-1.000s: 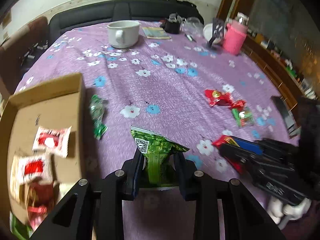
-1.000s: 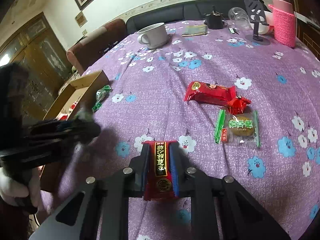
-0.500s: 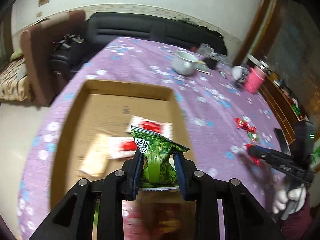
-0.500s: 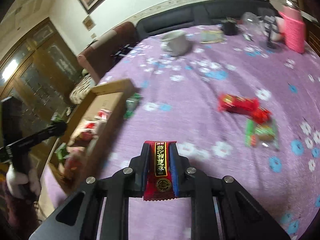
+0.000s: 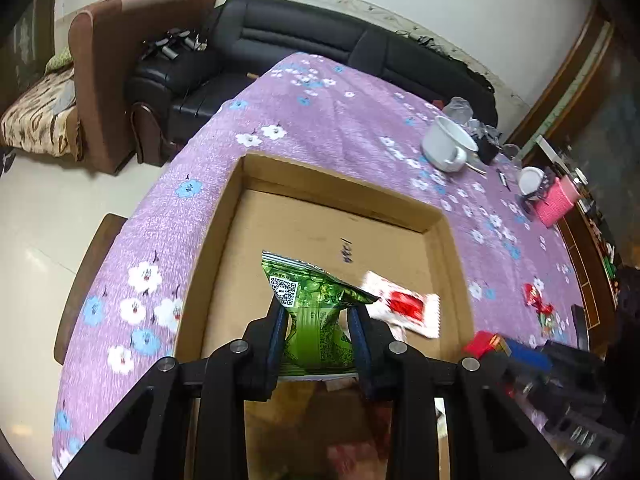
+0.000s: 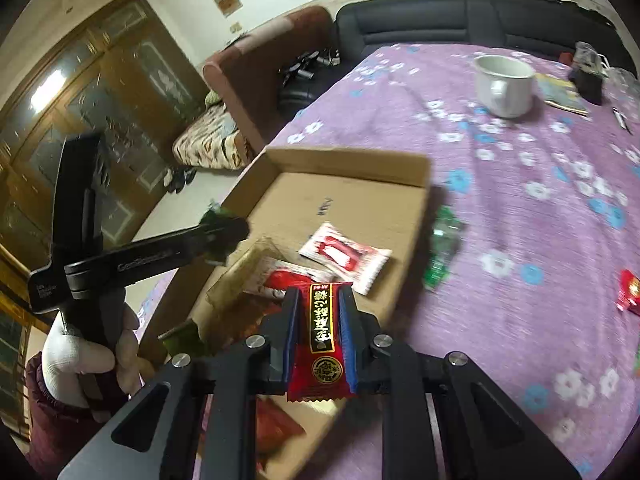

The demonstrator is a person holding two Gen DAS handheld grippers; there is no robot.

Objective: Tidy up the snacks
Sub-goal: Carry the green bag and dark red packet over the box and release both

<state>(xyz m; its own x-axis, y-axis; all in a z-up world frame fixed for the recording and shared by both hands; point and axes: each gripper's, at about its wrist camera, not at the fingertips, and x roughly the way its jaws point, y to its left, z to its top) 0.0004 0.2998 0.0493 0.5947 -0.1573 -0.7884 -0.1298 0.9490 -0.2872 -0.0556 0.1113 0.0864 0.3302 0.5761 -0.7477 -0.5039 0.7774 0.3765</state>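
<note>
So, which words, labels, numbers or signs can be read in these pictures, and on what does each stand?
Red snack packet in the right hand-held gripper: gold Chinese characters on a black strip, too unclear to quote.
Green snack packet in the left hand-held gripper: a QR code, no readable words.
Left hand-held gripper's arm: embossed lettering, blurred.
Cardboard box floor: a dark printed mark, unreadable.

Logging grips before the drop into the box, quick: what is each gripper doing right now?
Left gripper: closed on the green snack packet.
Right gripper: closed on the red snack bar.
</note>
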